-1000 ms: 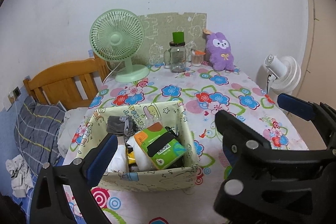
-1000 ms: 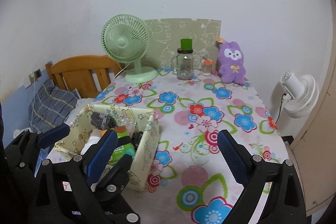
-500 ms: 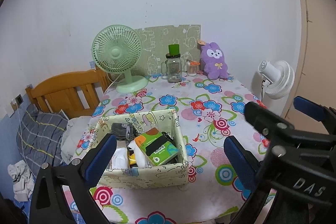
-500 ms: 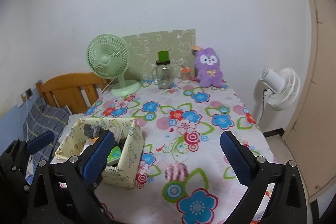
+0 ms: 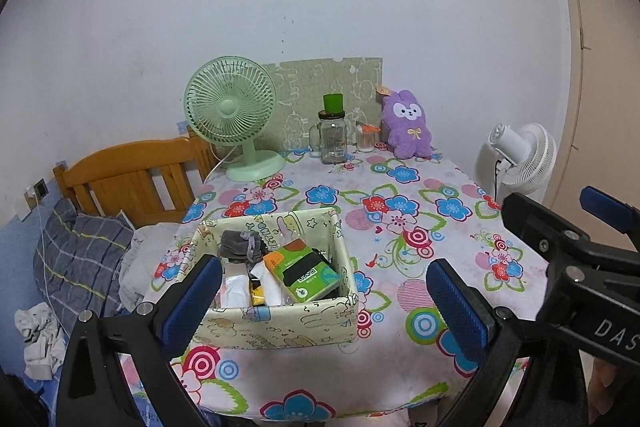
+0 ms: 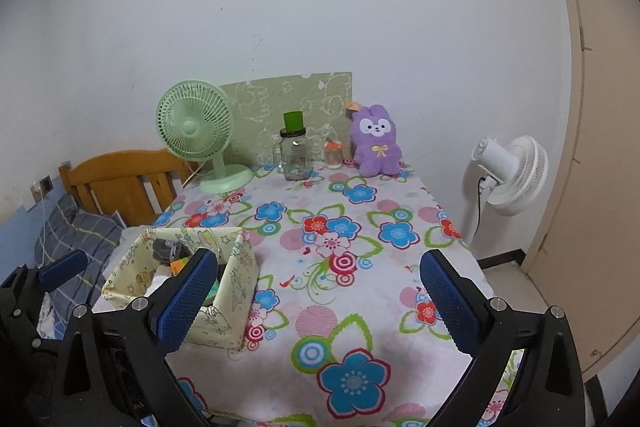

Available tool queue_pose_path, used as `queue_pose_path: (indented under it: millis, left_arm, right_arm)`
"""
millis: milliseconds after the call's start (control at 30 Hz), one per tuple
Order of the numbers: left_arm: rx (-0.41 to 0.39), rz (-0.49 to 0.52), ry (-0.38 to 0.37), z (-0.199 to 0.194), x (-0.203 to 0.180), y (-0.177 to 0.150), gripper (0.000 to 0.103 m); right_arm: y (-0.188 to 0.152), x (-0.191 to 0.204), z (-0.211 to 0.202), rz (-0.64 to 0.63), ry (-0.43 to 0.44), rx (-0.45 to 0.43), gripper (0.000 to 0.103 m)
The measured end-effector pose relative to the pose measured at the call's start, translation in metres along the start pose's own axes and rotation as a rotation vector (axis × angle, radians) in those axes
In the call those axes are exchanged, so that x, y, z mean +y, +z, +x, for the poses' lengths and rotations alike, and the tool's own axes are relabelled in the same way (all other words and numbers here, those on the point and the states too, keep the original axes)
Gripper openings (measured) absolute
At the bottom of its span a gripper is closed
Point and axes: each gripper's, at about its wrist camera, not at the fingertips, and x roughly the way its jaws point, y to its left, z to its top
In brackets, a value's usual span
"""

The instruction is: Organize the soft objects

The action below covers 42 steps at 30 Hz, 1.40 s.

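purple plush bunny (image 5: 408,131) sits upright at the far edge of the table (image 5: 452,187), back against the wall, just beside a small jar (image 5: 366,139) and near a glass mug (image 5: 331,141) w/ a green lid. prob the next soft thing to sort: light, squashy, furry so it won't slip, nothing to break, but the glass beside it can tip, so come in from the open side. best hold looks like across the belly or head, where it's thick enough to fill the pads; ears too floppy. fabric box (image 5: 280,323) is at the near left of the table, already holding grey socks (image 5: 240,247), a green tissue pack (image 5: 304,273) and other bits. left gripper (image 5: 324,295) hangs over the near edge, tilted down, jaws wide, nothing between them, box in front of its left pad. right gripper (image 6: 320,295) sits beside it to the right, same downward tilt, jaws at full spread, empty, aimed down the table toward the bunny, well apart from it.
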Motion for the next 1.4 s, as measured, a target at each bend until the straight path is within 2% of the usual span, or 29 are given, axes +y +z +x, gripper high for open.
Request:
queue_pose_path:
  millis: [700, 1400]
  left_arm:
    - [-0.061, -0.02, -0.006, -0.025, -0.003, 0.001, 0.103]
    - [-0.08, -0.011, 0.01, -0.032, -0.004, 0.003, 0.103]
  right_arm:
    - [-0.007, -0.015, -0.026, 0.026, -0.022, -0.057, 0.103]
    - [-0.008, -0.021, -0.032, 0.04, -0.031, -0.07, 0.103]
